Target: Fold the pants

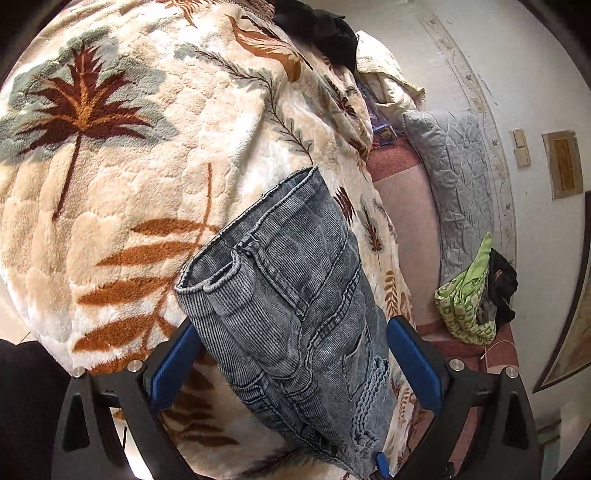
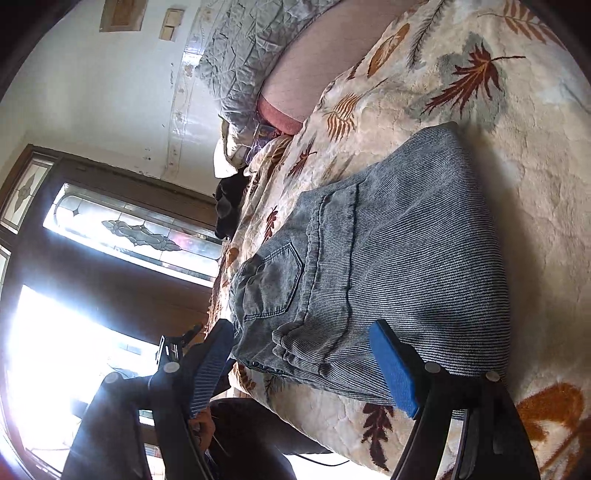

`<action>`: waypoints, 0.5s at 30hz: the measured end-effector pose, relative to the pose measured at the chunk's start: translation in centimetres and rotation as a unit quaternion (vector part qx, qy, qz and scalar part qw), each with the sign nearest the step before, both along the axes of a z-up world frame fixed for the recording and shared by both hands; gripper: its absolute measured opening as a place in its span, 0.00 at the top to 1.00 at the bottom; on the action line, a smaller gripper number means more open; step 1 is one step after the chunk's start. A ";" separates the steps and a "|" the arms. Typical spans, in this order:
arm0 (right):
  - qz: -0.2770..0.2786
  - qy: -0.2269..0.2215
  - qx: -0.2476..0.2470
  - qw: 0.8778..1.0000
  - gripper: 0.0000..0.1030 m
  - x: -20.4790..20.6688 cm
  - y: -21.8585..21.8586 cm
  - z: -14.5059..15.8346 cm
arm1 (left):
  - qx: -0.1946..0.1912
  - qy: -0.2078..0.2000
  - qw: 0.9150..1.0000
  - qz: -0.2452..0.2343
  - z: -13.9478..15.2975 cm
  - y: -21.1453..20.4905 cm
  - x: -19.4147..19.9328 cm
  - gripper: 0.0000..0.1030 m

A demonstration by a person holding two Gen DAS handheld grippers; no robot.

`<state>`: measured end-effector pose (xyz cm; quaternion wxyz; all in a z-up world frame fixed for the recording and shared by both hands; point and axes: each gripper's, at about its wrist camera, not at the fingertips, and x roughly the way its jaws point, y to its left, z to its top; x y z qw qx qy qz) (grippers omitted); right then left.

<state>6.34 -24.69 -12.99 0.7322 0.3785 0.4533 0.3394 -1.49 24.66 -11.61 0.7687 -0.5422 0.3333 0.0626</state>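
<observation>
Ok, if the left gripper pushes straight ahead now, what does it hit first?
Most likely the jeans: the folded denim lies between the open left gripper fingers, with the leaf-print blanket beyond. Depth is unclear.

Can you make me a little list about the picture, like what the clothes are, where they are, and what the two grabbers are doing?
clothes: grey-blue jeans, folded
lying on: leaf-print fleece blanket on a bed
left gripper: open, fingers on either side of the jeans
right gripper: open, fingers on either side of the jeans
nearby: grey quilted pillow, green patterned cloth, black garment
</observation>
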 end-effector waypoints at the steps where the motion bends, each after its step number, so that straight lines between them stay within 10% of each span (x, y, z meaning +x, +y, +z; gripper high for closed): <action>1: 0.001 -0.001 -0.001 1.000 0.23 0.0 0.0 0.0 | 0.001 0.003 1.000 -0.001 -0.1 0.0 0.2 0.04; 5: 0.007 -0.007 -0.006 1.000 0.23 0.0 0.5 0.3 | 0.003 0.010 1.000 0.004 -0.7 0.2 0.1 0.15; 9: 0.016 -0.015 -0.019 1.000 0.23 -0.1 1.4 0.7 | 0.033 0.033 0.999 -0.003 -0.9 0.4 0.0 0.70; 15: 0.059 -0.012 -0.028 0.998 0.23 0.2 5.0 1.8 | 0.050 0.037 0.998 -0.009 -1.2 0.5 0.0 0.77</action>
